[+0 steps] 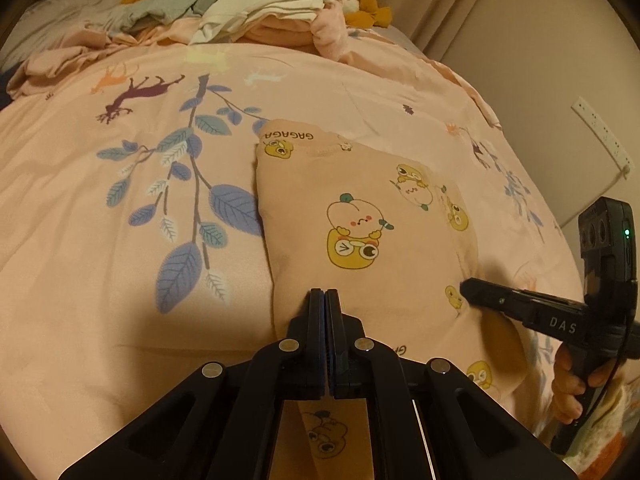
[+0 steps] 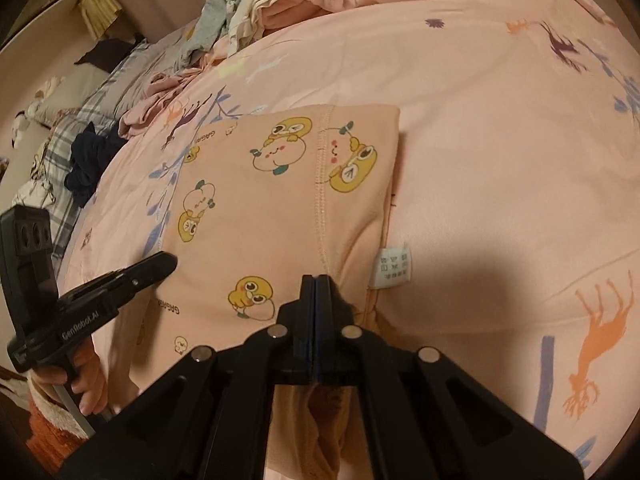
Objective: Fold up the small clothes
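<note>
A small peach garment (image 1: 360, 232) printed with yellow cartoon figures lies flat on a bed's pink duvet (image 1: 100, 240), which carries a leaf and deer pattern. At the garment's near edge, the left gripper (image 1: 325, 296) has its fingers (image 1: 316, 320) pressed together, with cloth passing beneath them. At the garment's right edge sits the right gripper (image 1: 466, 288), held in a hand (image 1: 568, 388). Beyond the garment, a heap of clothes (image 1: 256, 12) rests at the duvet's far side.
</note>
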Available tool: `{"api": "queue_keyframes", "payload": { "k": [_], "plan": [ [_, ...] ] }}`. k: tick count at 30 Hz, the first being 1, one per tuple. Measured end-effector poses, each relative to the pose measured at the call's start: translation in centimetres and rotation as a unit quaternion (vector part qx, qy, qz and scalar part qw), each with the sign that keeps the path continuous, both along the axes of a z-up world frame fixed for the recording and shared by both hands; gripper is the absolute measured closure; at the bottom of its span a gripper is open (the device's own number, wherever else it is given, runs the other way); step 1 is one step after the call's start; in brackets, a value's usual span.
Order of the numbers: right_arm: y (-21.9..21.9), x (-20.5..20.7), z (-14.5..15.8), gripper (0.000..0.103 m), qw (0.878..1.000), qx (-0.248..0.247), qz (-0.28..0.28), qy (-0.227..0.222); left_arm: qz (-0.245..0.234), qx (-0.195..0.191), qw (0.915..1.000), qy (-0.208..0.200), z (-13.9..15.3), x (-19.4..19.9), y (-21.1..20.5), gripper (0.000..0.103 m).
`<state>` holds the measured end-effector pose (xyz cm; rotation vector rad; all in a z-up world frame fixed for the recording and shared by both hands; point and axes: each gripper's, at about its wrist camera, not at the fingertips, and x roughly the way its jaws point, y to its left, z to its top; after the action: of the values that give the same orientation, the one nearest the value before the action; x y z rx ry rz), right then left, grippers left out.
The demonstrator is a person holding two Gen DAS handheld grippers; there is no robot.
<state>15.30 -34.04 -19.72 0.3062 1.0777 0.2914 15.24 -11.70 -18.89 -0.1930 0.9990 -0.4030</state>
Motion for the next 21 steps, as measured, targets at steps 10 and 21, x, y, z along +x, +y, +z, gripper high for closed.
{"api": "queue_keyframes", "payload": {
  "k": [10, 21],
  "plan": [
    [0.0, -1.3, 1.9, 0.075, 0.998, 0.057, -0.015, 0.01, 0.027, -0.002, 0.9984, -0.049, 3.7, -1.0, 2.0, 0.095],
    [0.1, -2.0, 6.8, 0.017, 0.993, 0.104, -0.009, -0.05, 0.019, -0.07, 0.9973, -0.011, 4.6, -0.3, 3.8, 0.023]
  ]
}}
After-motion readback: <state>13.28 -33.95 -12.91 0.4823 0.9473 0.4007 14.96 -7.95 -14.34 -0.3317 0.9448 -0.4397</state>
